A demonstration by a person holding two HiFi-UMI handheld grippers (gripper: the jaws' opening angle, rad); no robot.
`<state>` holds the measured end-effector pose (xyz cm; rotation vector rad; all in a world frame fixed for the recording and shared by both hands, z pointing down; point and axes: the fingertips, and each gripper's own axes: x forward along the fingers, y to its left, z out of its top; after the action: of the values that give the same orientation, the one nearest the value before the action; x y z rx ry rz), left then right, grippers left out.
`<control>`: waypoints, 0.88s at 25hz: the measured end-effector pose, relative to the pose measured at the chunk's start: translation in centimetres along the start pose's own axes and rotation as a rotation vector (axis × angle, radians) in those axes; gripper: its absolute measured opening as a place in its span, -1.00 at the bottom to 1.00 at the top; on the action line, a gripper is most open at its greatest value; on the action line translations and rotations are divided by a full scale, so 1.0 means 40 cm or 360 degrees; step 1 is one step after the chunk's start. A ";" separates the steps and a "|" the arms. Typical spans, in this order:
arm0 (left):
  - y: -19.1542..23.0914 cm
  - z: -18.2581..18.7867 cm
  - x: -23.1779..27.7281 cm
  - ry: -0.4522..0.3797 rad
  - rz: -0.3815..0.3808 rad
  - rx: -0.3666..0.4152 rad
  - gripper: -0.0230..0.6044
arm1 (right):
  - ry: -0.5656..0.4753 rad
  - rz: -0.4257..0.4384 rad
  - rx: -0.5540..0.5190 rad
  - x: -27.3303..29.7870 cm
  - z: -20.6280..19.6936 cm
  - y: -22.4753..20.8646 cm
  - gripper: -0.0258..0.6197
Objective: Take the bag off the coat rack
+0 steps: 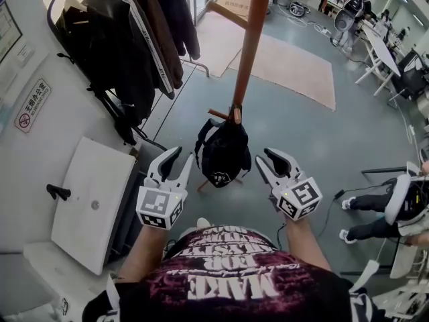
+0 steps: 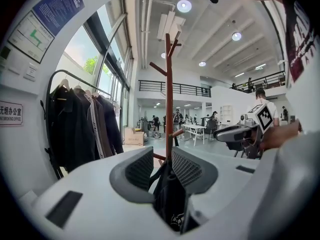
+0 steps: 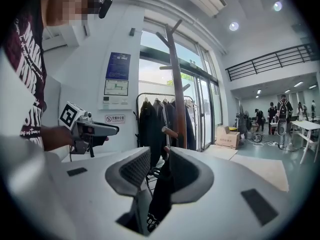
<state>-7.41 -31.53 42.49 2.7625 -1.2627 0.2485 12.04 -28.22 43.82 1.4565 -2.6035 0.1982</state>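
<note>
Bag [image 1: 223, 151] hangs upright mid-frame, between our left gripper [image 1: 182, 157] and right gripper [image 1: 263, 157]; both jaws apart, empty, equally near.

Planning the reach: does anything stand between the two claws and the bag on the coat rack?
Nothing: the head view shows only bare floor between left claw, right claw and the bag.

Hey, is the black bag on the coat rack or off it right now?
On. The black bag hangs from a low peg of the wooden coat rack, right against its pole.
</note>
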 end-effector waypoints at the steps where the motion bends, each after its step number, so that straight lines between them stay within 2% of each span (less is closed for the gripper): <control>1: 0.009 0.001 0.007 -0.0002 -0.0005 0.0002 -0.56 | 0.0002 -0.0008 -0.0003 0.010 0.000 -0.003 -0.54; 10: 0.001 -0.017 0.103 0.0024 -0.0072 -0.0010 -0.56 | 0.0049 -0.0018 0.0010 0.063 -0.022 -0.077 -0.54; 15: -0.007 -0.031 0.191 0.0040 -0.0047 -0.0038 -0.56 | 0.0127 0.0072 0.0041 0.110 -0.074 -0.112 -0.54; 22: -0.037 -0.047 0.293 0.0087 -0.0098 -0.0009 -0.56 | 0.0197 0.0181 0.0022 0.204 -0.117 -0.147 -0.54</control>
<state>1.06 -38.98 46.50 2.7643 -1.1622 0.3127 13.17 -37.21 50.24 1.2587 -2.5906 0.3094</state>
